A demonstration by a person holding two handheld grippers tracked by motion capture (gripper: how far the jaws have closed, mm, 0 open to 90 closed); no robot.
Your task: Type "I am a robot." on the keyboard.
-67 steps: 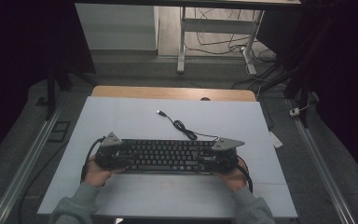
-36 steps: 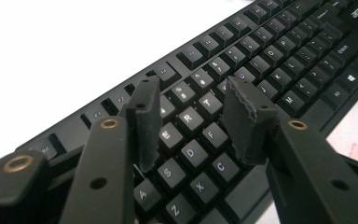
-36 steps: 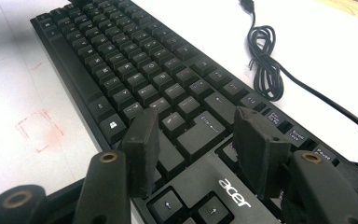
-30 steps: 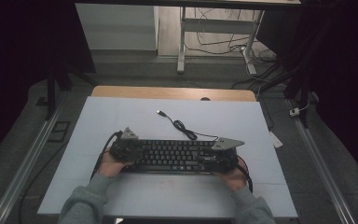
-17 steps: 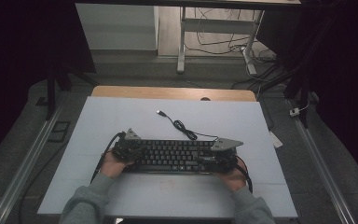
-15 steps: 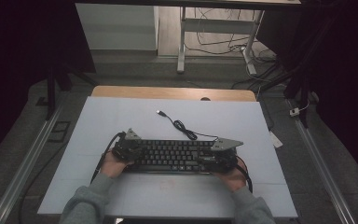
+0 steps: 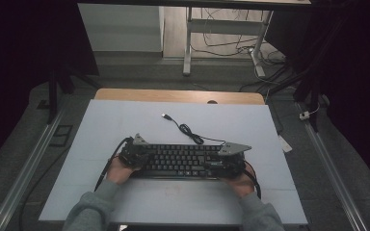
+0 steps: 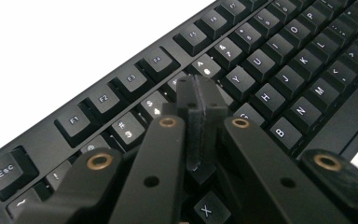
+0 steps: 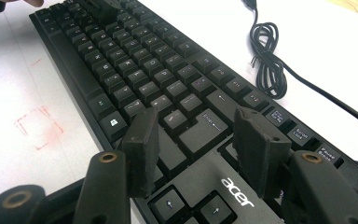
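While our left gripper (image 8: 200,135), jaws shut, pokes the black plastic keyboard's (image 7: 185,159) lower-left keys, our right gripper (image 9: 198,149) hovers half-open lower right, typing barely begun.

Keyboard (image 7: 183,161): lies on the table (image 7: 125,120), under both sets of jaws.
Left gripper (image 8: 200,105): over the keyboard's left end, tips just above the number row.
Right gripper (image 9: 198,144): over the right end, one jaw each side of the Enter key.
Cable (image 7: 188,131): coiled on the table beyond the right gripper's jaws.
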